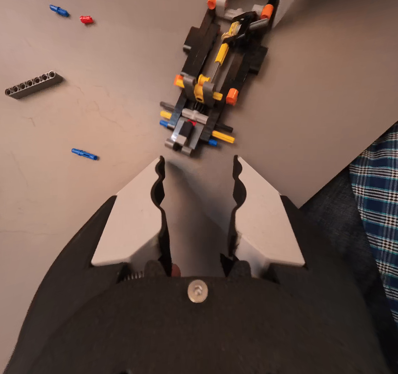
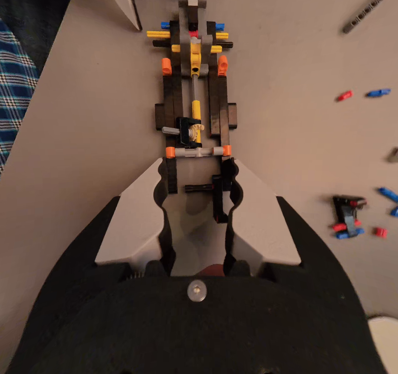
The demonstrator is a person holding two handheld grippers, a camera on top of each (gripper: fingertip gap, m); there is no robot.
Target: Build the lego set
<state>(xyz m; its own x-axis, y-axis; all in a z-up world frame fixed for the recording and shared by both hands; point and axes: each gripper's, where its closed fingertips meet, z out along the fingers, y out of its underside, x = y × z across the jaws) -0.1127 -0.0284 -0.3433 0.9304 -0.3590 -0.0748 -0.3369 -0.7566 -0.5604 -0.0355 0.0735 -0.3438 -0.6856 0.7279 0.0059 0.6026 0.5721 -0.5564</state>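
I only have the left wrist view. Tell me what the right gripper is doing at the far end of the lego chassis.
Observer: The right gripper straddles that end of the lego chassis. Its fingers appear to be pressed against the two black side beams.
Operator: Report what sits between its fingers.
Observer: A short black axle pokes inward from one beam.
Operator: List any parts outside my view.
Observer: A small black sub-assembly with red and blue pins lies on the table to the gripper's right. A loose red piece lies beside it.
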